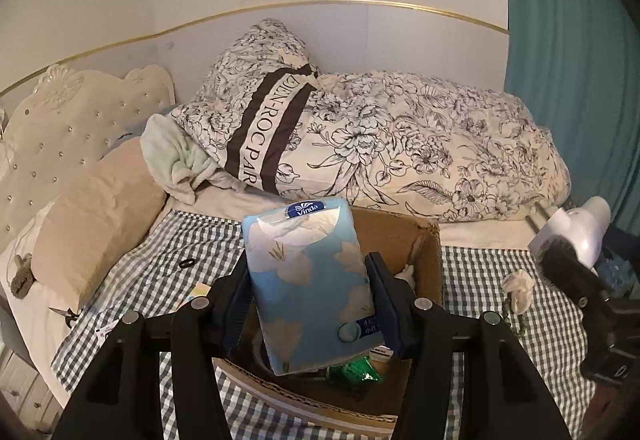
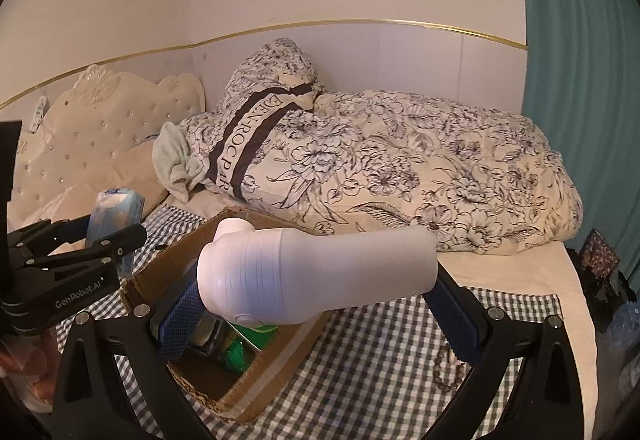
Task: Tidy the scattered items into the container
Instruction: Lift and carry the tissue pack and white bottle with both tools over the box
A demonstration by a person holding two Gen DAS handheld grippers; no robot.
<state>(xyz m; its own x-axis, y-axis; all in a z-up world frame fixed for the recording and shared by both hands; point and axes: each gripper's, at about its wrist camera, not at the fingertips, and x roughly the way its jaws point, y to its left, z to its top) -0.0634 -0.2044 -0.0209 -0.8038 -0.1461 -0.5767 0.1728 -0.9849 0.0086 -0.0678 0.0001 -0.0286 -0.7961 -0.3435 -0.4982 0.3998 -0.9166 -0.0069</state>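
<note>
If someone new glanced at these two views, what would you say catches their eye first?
Probably the blue tissue pack, clamped upright in the left gripper right above the open cardboard box on the checked cloth. Next, the white hair-dryer-like appliance held crosswise in the right gripper over the same box. Behind both, a flowered duvet lies bunched against the wall.

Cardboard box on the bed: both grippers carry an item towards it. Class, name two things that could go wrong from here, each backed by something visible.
1. The left gripper holds the soft tissue pack upright above the cardboard box; released so, it may land on the box's rim and topple out.
2. The right gripper grips the smooth white bottle crosswise; it could slip, or both grippers could collide over the box.
</note>
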